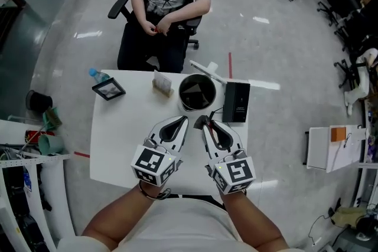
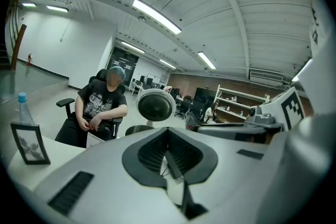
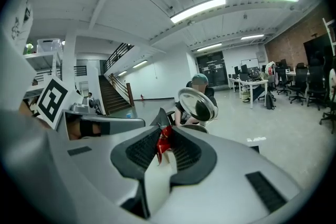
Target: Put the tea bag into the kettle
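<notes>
The kettle (image 1: 182,98) stands open at the far middle of the white table (image 1: 124,138), its round lid (image 3: 197,105) tipped up. Both grippers hover side by side just short of it. My right gripper (image 1: 205,123) is shut on the tea bag (image 3: 163,143), a small red and dark piece that pokes up from between its pads. In the head view the tea bag (image 1: 199,121) shows as a dark bit at the right gripper's tip. My left gripper (image 1: 183,120) is shut, its tip close beside the tea bag. Whether it pinches anything is unclear.
A framed picture (image 1: 108,88) and a water bottle (image 1: 97,74) sit at the table's far left. A small tan box (image 1: 162,84) stands left of the kettle, a black box (image 1: 237,101) to its right. A person sits on a chair (image 1: 168,3) beyond the table.
</notes>
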### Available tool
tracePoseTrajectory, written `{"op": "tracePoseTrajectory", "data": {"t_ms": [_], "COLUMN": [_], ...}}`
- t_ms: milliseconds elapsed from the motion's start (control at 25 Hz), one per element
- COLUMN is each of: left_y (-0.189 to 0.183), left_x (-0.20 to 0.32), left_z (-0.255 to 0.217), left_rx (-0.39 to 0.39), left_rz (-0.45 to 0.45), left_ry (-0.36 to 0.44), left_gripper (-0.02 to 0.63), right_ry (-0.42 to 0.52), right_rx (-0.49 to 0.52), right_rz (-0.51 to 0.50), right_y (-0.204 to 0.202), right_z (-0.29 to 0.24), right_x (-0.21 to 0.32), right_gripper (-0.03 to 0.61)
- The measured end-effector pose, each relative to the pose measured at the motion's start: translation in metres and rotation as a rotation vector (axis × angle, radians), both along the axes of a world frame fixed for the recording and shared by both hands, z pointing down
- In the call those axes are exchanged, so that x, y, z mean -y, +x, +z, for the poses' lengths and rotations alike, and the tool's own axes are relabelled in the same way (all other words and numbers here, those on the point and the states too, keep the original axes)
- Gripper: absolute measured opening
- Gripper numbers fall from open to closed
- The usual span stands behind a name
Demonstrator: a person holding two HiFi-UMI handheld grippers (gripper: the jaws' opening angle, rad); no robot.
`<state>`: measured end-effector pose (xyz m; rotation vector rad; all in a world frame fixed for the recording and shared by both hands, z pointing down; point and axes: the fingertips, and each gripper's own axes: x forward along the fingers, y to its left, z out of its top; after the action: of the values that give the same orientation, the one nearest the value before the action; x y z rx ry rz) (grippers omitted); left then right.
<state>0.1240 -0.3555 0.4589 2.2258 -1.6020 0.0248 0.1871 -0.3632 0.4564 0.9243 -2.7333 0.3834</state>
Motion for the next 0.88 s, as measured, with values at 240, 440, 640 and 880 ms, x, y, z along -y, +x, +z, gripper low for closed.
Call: {"op": "tracePoseTrajectory", "data": {"t_ms": [240,440,640,880], "left_y": [-0.013,-0.025,-0.030,-0.040], "left_x": [0.028,0.051,0.068,0.081], "left_z": [0.023,0.035,0.048,0.050], "left_rx": [0.018,0.021,0.023,0.027], "left_rz": [-0.022,-0.036,-0.038,-0.053], "left_ry": [-0.043,-0.042,-0.058,-0.024], "left_gripper": [0.009,0.009,0.009,0.009], "right_ry": [0.014,0.011,0.021,0.036], "right_rx": [-0.031,-0.054,-0.075,-0.090], "right_rz": [-0.032,-0.045,-0.057,-0.090], "right_y": [-0.015,-0.025,-0.034,-0.041], "right_z": [0.013,0.029,0.038,0.043], "right_x": [0.035,0.064,0.085,0.097], "right_gripper": [0.075,0.075,0.075,0.075]}}
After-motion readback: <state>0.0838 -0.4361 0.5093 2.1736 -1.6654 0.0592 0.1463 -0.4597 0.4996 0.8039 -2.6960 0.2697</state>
